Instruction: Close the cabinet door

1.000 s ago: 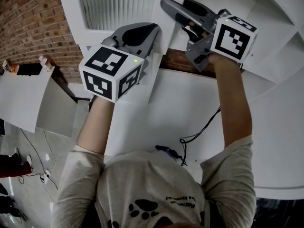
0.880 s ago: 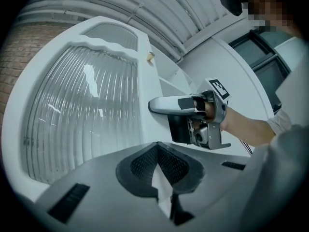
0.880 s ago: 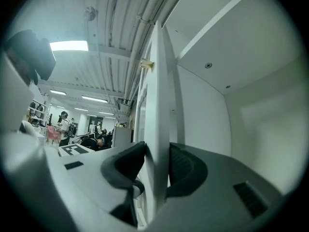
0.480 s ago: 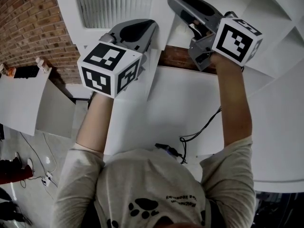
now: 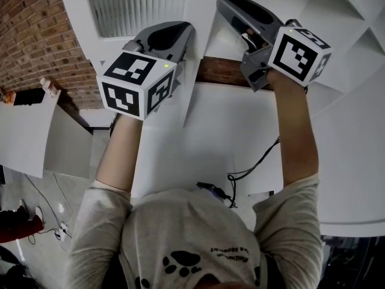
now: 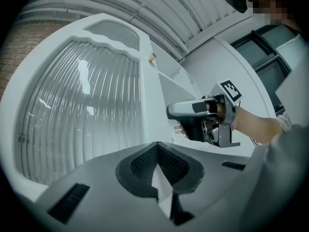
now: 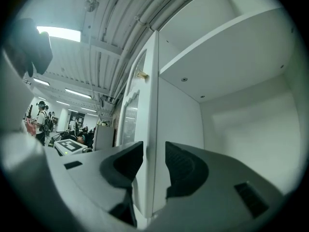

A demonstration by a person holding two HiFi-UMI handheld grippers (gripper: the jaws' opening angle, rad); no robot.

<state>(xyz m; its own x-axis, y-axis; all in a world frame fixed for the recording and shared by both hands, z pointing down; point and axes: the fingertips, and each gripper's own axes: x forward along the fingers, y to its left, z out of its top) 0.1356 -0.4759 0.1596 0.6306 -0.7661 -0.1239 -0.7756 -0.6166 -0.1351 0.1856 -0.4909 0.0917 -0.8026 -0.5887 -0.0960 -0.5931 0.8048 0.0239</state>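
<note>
The white cabinet door (image 5: 138, 5) has a ribbed glass panel (image 6: 87, 105) and a small brass knob (image 6: 151, 58), and it stands ajar. My left gripper (image 5: 187, 30) is shut on the door's white edge, which runs down between its pads (image 6: 157, 146). My right gripper (image 5: 224, 3) straddles the same edge (image 7: 149, 105) further along. Its jaws (image 7: 154, 153) have just been opening and now stand a little off the panel on each side. The right gripper also shows in the left gripper view (image 6: 203, 122). The cabinet's open inside (image 7: 231, 57) lies to the right of the edge.
A brick wall (image 5: 36, 35) is at the left. A brown strip of counter (image 5: 222, 71) and a white top (image 5: 228, 131) lie below the cabinet. A black cable (image 5: 252, 167) hangs near the person's chest. White boards (image 5: 30, 131) lean at the far left.
The right gripper has shifted slightly to the right and turned a little along the door's edge. The left gripper has hardly moved. The door still stands ajar.
</note>
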